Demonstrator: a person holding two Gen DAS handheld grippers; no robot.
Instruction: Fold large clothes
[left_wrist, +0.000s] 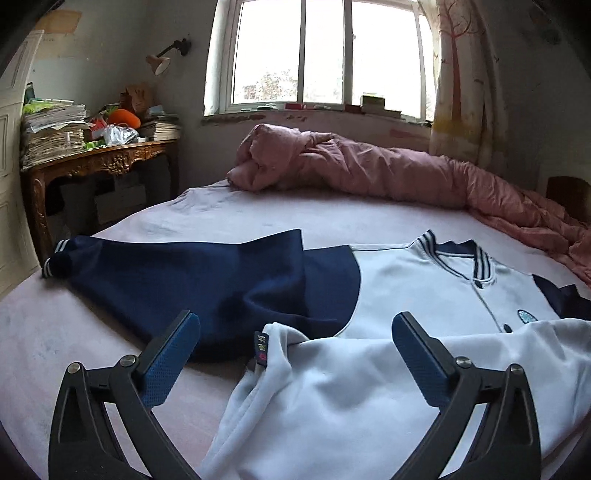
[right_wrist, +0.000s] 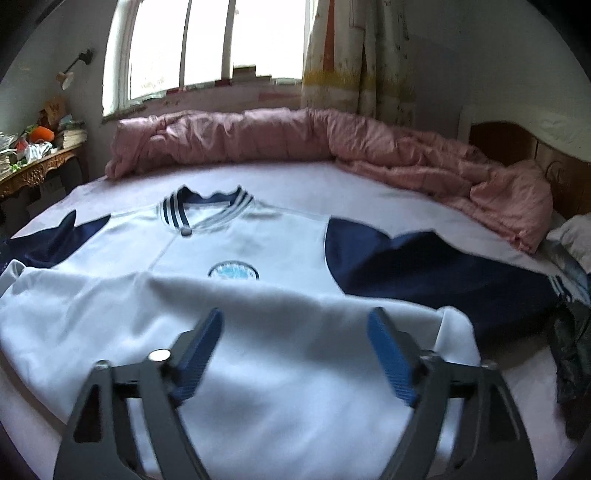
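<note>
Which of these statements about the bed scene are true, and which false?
1. The white jacket with navy sleeves lies front up on the bed. True.
2. Its lower hem is folded up toward the chest. True.
3. The left gripper is clamped on cloth. False: its jaws stand open.
4. The crumpled pink quilt covers the jacket. False: it is bunched along the far edge of the bed.
5. Both sleeves are folded in. False: both spread outward.

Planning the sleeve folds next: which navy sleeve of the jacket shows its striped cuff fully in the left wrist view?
The left-hand navy sleeve, stretched flat toward the bed's left edge, striped cuff in plain sight. The other sleeve is only a dark corner at the frame's right edge.
</note>
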